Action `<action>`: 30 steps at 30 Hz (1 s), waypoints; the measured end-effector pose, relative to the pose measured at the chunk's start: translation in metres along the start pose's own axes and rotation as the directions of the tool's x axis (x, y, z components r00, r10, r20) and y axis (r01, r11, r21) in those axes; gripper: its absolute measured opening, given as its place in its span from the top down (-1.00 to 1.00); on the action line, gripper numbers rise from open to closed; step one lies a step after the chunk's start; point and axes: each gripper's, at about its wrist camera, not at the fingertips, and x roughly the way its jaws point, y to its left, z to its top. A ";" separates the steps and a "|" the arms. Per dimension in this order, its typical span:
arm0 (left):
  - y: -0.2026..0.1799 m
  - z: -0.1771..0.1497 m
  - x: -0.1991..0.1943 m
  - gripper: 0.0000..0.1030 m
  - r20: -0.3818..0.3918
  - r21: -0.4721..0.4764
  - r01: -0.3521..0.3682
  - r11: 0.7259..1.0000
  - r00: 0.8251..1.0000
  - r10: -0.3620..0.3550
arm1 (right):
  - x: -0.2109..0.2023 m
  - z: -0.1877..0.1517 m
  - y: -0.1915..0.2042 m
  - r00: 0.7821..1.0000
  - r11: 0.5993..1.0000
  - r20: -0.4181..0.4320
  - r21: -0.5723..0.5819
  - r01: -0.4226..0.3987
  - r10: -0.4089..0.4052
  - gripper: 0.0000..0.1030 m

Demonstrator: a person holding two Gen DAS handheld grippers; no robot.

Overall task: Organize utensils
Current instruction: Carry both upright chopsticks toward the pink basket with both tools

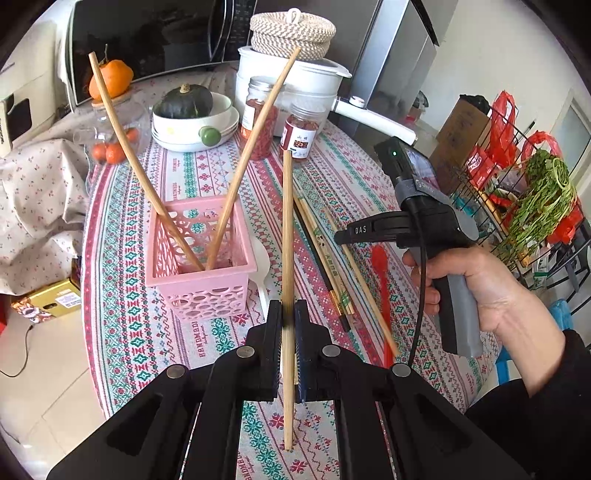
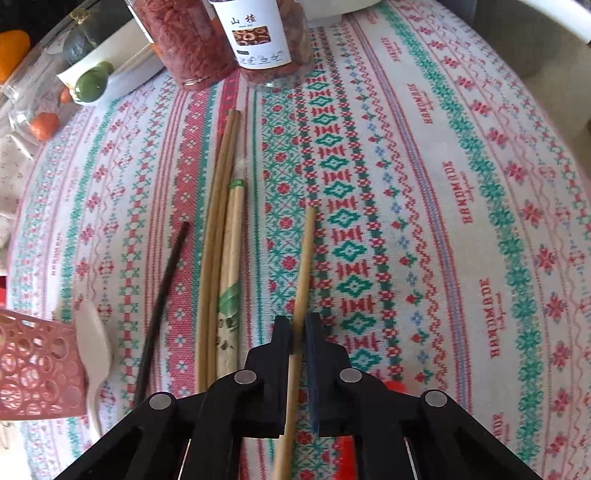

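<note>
Left gripper (image 1: 288, 314) has its jaws clamped on 1 bamboo chopstick (image 1: 287, 229), held near its lower part, the stick running straight up the left wrist view with its tip near the labelled jar (image 1: 301, 131). Just to the left sits the pink basket (image 1: 207, 291), and it holds 2 chopsticks: the left leaning chopstick (image 1: 125, 144) and the right leaning chopstick (image 1: 255, 147), crossing into a V with their bottoms together inside.

Over to the right gripper (image 2: 297, 332), and it too is closed on a stick, a pale chopstick (image 2: 304, 269) pinched between the jaws, its tip pointing away over the patterned tablecloth (image 2: 461, 184); from the left wrist the same tool (image 1: 424, 221) shows in the person's right hand (image 1: 476, 280), a chopstick slanting down from its nose.

On the cloth lies the loose bundle of chopsticks (image 2: 221, 240), side by side and touching, 1 with a green band, and a black chopstick (image 2: 162, 306) just to their left, angled apart at the tip. A white spoon (image 2: 94, 350) lies flat right beside the basket wall. A red spoon (image 1: 382, 273) lies on the cloth beneath the right tool.

Further back: the goji jar (image 1: 258, 118), a white bowl (image 1: 192, 129) holding a dark green squash (image 1: 188, 101), and a white pot (image 1: 291, 77) topped by a woven lidded basket (image 1: 291, 31)
</note>
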 end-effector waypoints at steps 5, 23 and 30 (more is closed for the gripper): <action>0.006 0.001 -0.019 0.87 0.048 -0.015 0.005 1.000 0.999 -0.004 | -0.028 -0.005 -0.005 0.992 0.994 0.071 0.005 -0.107 0.107 0.90; 0.017 0.010 -0.108 0.87 0.362 -0.042 -0.030 0.999 0.931 0.043 | -0.189 -0.071 0.013 0.864 0.965 0.433 -0.163 -0.207 0.258 0.90; 0.022 0.021 -0.135 0.87 0.507 -0.053 -0.110 0.993 0.853 0.121 | -0.213 -0.076 0.018 0.825 0.954 0.483 -0.199 -0.223 0.293 0.90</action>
